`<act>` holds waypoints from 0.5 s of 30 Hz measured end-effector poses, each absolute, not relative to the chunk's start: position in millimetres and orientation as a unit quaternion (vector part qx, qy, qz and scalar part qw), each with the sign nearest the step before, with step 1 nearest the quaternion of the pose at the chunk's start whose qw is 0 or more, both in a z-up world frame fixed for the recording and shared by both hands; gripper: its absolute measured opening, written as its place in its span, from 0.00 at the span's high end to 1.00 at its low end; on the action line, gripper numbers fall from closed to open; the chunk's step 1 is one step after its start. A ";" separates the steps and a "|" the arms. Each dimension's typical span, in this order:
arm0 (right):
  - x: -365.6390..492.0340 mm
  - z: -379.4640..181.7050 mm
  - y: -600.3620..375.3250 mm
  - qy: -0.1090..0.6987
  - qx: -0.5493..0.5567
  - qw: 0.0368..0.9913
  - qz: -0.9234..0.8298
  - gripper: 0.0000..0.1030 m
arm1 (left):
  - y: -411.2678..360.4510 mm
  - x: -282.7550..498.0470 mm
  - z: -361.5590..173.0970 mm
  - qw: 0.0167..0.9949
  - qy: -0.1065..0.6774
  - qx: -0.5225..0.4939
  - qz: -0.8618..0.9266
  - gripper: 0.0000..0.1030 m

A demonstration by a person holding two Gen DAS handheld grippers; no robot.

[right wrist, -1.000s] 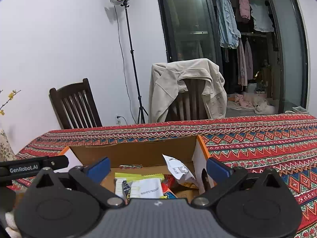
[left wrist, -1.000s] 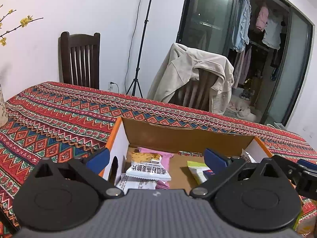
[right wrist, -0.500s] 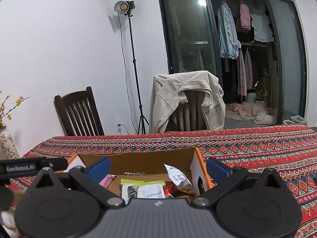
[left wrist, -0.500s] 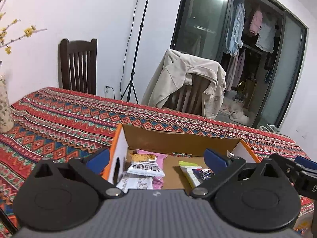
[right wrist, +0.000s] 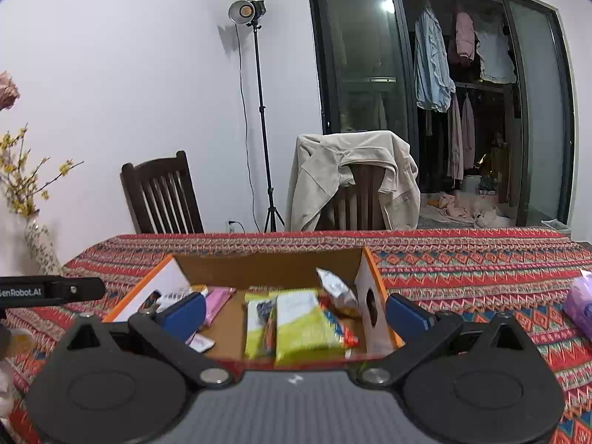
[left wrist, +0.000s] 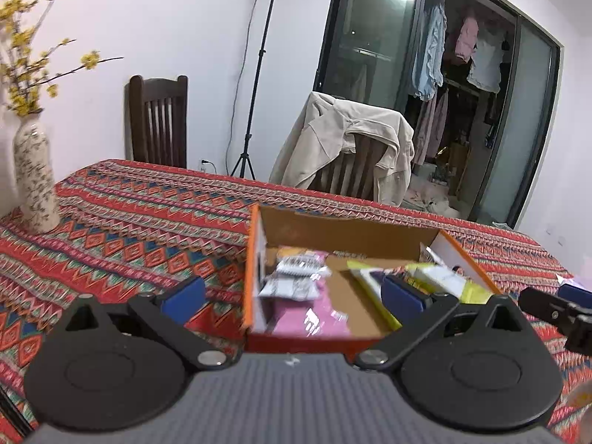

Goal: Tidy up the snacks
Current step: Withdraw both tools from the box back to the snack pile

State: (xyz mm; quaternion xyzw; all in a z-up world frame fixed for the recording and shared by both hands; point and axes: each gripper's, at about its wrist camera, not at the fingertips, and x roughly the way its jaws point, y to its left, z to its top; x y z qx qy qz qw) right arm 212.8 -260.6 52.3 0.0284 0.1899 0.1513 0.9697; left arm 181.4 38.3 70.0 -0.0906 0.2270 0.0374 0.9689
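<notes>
An open cardboard box with orange edges [left wrist: 255, 259] [right wrist: 370, 281] stands on the patterned tablecloth and holds several snack packets: white and pink ones [left wrist: 296, 281] on its left side, yellow-green ones [right wrist: 303, 322] and a silver one [right wrist: 335, 286] on its right side. My left gripper [left wrist: 294, 298] is open and empty, just in front of the box's near left corner. My right gripper [right wrist: 296, 312] is open and empty, in front of the box's right half. The right gripper's tip shows in the left wrist view [left wrist: 555, 310].
A patterned vase with yellow flowers [left wrist: 35, 181] stands at the table's left end. A purple packet [right wrist: 581, 303] lies on the cloth to the right. Two chairs [right wrist: 162, 196], one with a beige jacket [right wrist: 351, 170], and a light stand [right wrist: 259, 118] are behind the table.
Both grippers have drawn back and risen from the box, so more of the box and table shows. The jaws stay open and empty.
</notes>
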 end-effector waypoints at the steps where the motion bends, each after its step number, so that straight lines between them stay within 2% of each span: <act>1: 206.4 49.9 -260.4 0.192 0.029 0.969 0.155 0.00 | 41.1 175.0 66.8 0.969 0.227 -0.090 0.031 0.00; 15: 147.0 6.1 -253.5 0.237 0.003 0.956 0.174 0.00 | 83.6 115.7 22.4 0.967 0.230 -0.093 0.051 0.00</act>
